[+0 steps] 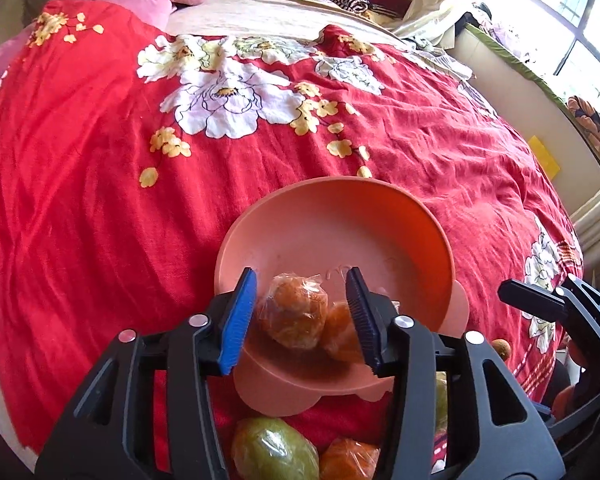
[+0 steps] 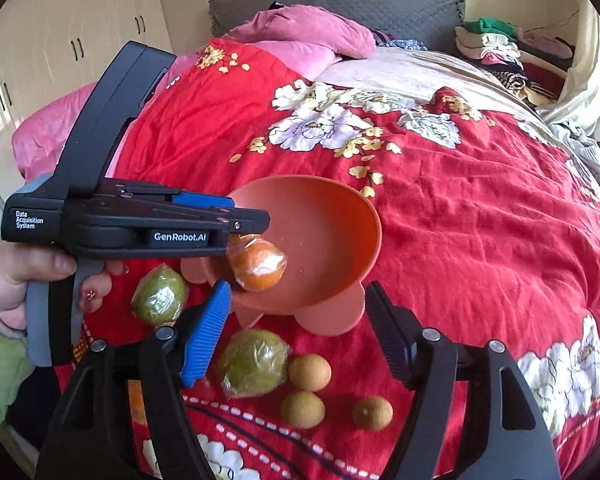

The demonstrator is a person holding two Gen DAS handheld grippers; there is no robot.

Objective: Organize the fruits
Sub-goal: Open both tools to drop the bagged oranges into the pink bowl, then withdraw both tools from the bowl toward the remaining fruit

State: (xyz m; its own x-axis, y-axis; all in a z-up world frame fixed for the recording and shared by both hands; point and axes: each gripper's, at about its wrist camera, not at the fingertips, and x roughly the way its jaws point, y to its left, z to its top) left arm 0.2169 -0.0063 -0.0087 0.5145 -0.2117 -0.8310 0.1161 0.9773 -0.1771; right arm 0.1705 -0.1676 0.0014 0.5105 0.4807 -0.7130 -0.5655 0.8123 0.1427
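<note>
A salmon-pink bowl [image 1: 332, 216] [image 2: 340, 240] with a petal-shaped foot sits on the red bedspread. Two plastic-wrapped oranges [image 1: 294, 314] lie inside it. My left gripper [image 1: 300, 320] hangs over them, jaws apart, pads beside the fruit without squeezing it. From the right wrist view the left gripper [image 2: 256, 220] reaches in from the left just above a wrapped orange [image 2: 260, 268]. My right gripper [image 2: 298, 334] stands open and empty over the bowl's near foot. On the bedspread lie two wrapped green fruits [image 2: 160, 294] [image 2: 252, 362] and three small brown round fruits [image 2: 310, 372].
A person's hand [image 2: 4, 280] grips the left gripper's handle. Another wrapped orange [image 1: 348, 460] and a green fruit [image 1: 274, 450] lie below the left gripper. Pink pillows [image 2: 308, 28], a clothes pile [image 2: 492, 44] and a wardrobe [image 2: 80, 32] sit at the bed's far side.
</note>
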